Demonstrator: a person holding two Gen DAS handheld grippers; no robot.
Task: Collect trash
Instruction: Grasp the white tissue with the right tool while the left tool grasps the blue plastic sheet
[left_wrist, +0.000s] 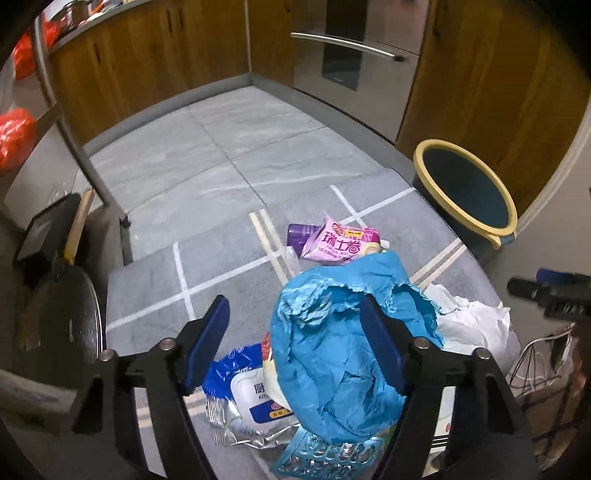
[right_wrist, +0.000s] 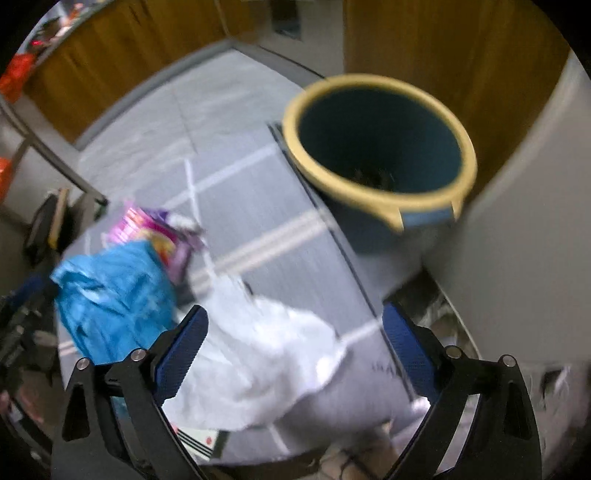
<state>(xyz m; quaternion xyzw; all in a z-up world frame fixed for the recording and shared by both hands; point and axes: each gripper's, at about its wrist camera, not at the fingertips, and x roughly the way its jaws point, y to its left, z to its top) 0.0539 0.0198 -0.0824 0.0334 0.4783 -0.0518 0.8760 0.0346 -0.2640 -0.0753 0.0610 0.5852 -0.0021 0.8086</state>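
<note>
Left hand-held gripper (left_wrist: 295, 339) has its blue-padded fingers (left_wrist: 207, 343) spread wide above a grey rug (left_wrist: 221, 266) with white lines, and the crumpled blue bag (left_wrist: 332, 350) sits between them, rising in front of the right-hand pad; whether either pad touches it cannot be told. Beneath the bag lie a blue-and-white wet-wipe pack (left_wrist: 251, 398) on a silver foil wrapper (left_wrist: 229, 424), and a teal blister sheet (left_wrist: 325, 458) at the lower edge. Beyond the bag, a pink snack packet (left_wrist: 340, 242) rests over a purple item (left_wrist: 301, 233). To the right of the bag lies crumpled white paper (left_wrist: 469, 325), and farther back stands a dark blue bucket (left_wrist: 465, 192) with a yellow rim, just off the rug's edge by the wooden cabinets (left_wrist: 498, 74). Right hand-held gripper (right_wrist: 295, 350) is likewise spread wide and holds nothing; its blurred view shows the white paper (right_wrist: 266, 354) lying between its fingers on the rug (right_wrist: 280, 240), the blue bag (right_wrist: 114, 291) off to the left, and the bucket (right_wrist: 380, 144) ahead on the right.
</note>
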